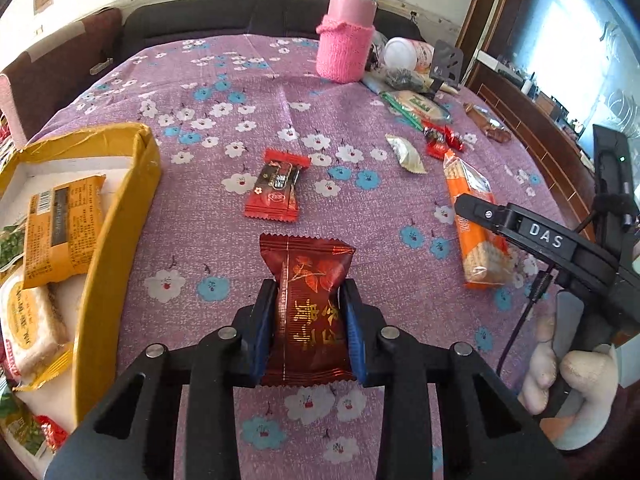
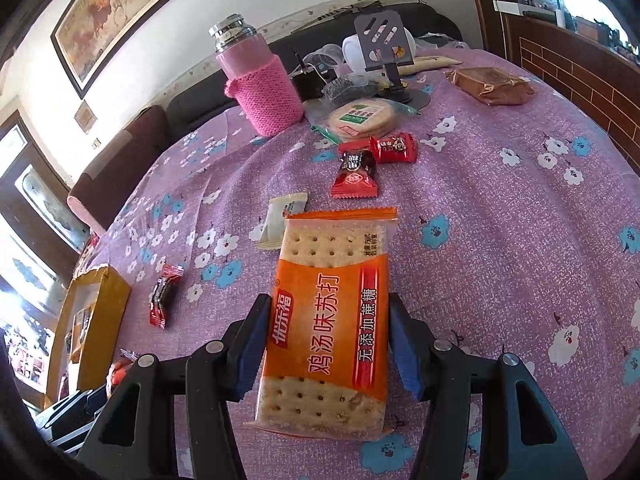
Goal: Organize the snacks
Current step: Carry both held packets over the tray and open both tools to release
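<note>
My left gripper (image 1: 308, 292) is shut on a dark red snack packet (image 1: 310, 308) with gold writing, just above the purple flowered cloth. A yellow cardboard box (image 1: 120, 240) with several snacks inside stands to its left. My right gripper (image 2: 326, 312) straddles an orange cracker packet (image 2: 328, 320) that lies on the cloth; its blue pads (image 2: 250, 356) sit at both sides with small gaps, so it is open. The same gripper (image 1: 472, 208) and packet (image 1: 476, 232) also show at the right of the left wrist view.
A red candy packet (image 1: 276, 188) lies mid-table. A white sachet (image 2: 282, 220), two red candies (image 2: 372, 160), a round cracker pack (image 2: 360, 118), a brown packet (image 2: 490, 84), a pink-sleeved bottle (image 2: 262, 88) and a phone stand (image 2: 384, 48) sit farther back.
</note>
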Demonstrator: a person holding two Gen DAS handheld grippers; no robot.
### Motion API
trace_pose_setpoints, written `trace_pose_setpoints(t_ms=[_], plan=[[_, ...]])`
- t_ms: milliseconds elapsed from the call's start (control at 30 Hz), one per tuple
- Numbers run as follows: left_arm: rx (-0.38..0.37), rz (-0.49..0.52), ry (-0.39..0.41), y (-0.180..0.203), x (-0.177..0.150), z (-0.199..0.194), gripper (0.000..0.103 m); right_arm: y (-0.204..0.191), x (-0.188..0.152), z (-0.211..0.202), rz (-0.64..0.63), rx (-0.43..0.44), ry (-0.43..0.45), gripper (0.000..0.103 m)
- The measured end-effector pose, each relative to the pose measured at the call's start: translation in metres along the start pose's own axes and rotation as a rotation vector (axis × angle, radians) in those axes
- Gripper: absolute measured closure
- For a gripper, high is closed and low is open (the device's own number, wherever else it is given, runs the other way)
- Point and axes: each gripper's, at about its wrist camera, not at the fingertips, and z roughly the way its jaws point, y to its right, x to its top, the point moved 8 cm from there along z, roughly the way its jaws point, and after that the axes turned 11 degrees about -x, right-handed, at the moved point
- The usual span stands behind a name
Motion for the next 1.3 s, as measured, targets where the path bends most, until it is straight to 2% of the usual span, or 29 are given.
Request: trace_pose_setpoints(t_ms=[233,500,600,733,900,1167,1300], plan=[[-0.019,-0.052,0.089,-0.013,-0.004,-0.058,0.074,-0.018,0.000,-0.017,-0.039,0.053,0.062,0.047],[0.026,-0.159,0.197,-0.069,-0.020,-0.134,0.073,-0.040,0.001,-0.036,-0.050,0.109,0.087,0.048],[0.066,-0.198,0.237,-0.097,-0.026,-0.159,0.073,-0.055,0.000,-0.055,-0.034,0.169,0.080,0.048],[0.096,-0.268,0.263,-0.133,-0.040,-0.174,0.073,-0.100,-0.004,-0.082,-0.082,0.264,0.063,0.048],[0.093,-0.333,0.238,-0.161,-0.061,-0.169,0.073,-0.173,-0.021,-0.101,-0.174,0.366,0.005,0.048],[0.083,-0.372,0.210,-0.187,-0.071,-0.159,0.073,-0.278,-0.070,-0.084,-0.344,0.435,-0.131,0.048],[0.085,-0.383,0.204,-0.197,-0.073,-0.157,0.073,-0.316,-0.088,-0.067,-0.419,0.426,-0.186,0.048]])
